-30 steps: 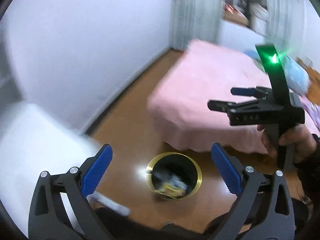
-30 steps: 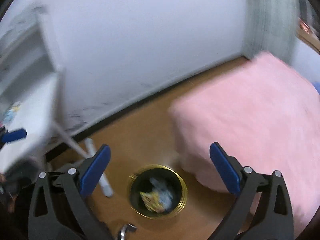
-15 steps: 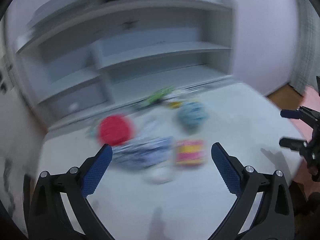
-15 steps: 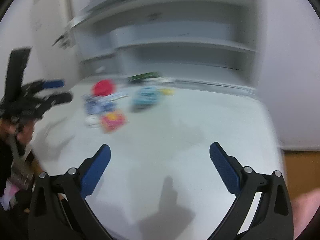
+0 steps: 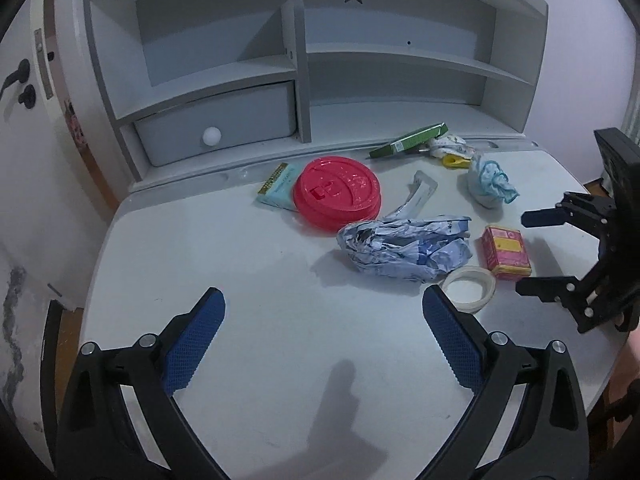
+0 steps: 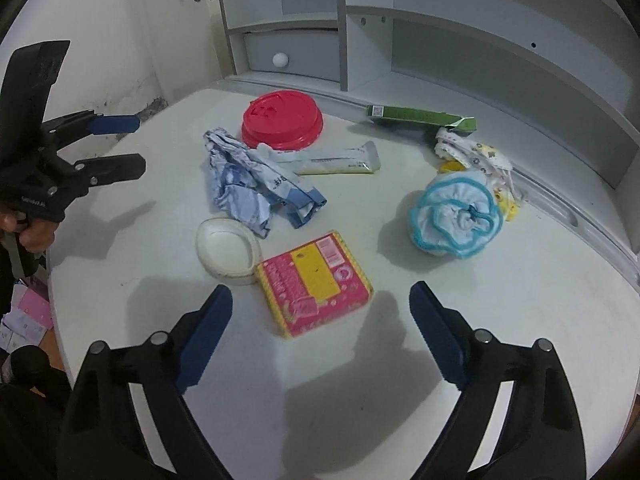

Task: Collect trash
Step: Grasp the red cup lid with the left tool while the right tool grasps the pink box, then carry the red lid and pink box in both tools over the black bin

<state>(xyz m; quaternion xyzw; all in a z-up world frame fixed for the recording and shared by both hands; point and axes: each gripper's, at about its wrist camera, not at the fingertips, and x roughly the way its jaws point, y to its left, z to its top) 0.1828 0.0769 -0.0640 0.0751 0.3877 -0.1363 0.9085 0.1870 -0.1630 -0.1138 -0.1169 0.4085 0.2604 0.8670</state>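
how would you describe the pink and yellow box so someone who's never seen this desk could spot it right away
Start at the white desk with the grey shelf unit at its back. In the litter on it, find the big red lid; nearer the front edge, past the crumpled blue-and-white wrapper, lies the pink and yellow box. It is the only flat rectangular pack in bright pink, touching a white tape ring.

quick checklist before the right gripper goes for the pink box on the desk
1. Right gripper empty, fingers apart: ok; they have just been closing a little, nothing between them.
2. Pink box lined up ahead between the fingers: ok.
3. Box lying flat on the desk: ok.
4. Room beside the box: not ok, the tape roll sits against its corner.
5. Left gripper clear of the path: ok, off to the side and empty.
6. Bin within reach: cannot tell, not in view.
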